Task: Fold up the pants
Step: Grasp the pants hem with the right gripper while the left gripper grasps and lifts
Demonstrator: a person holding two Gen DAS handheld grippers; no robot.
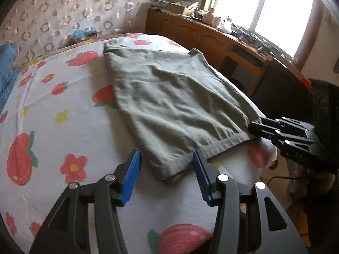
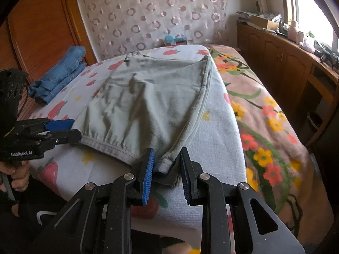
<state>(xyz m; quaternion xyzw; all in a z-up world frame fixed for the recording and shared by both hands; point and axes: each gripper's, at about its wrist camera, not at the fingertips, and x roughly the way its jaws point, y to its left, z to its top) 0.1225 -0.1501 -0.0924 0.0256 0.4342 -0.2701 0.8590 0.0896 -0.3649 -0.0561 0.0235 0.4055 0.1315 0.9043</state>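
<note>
Grey-green pants (image 1: 169, 97) (image 2: 152, 101) lie folded flat on the strawberry-print sheet (image 1: 63, 127), near hems toward me. My left gripper (image 1: 166, 152) is open at the near left corner: the hem lies between the blue pads, and the left pad stands clear of the cloth. From the right wrist view the left gripper (image 2: 72, 130) sits at the cloth's left edge. My right gripper (image 2: 167, 150) has the near right corner bunched between its pads, which press on it from both sides. In the left wrist view the right gripper (image 1: 253, 128) meets that corner at the bed's edge.
Folded blue jeans (image 2: 61, 74) (image 1: 7, 69) lie at the far left of the bed. A floral blanket (image 2: 264, 116) covers the right side. A cluttered wooden cabinet (image 1: 201, 36) runs under the window. A person's hand (image 2: 17, 173) holds the left gripper's handle.
</note>
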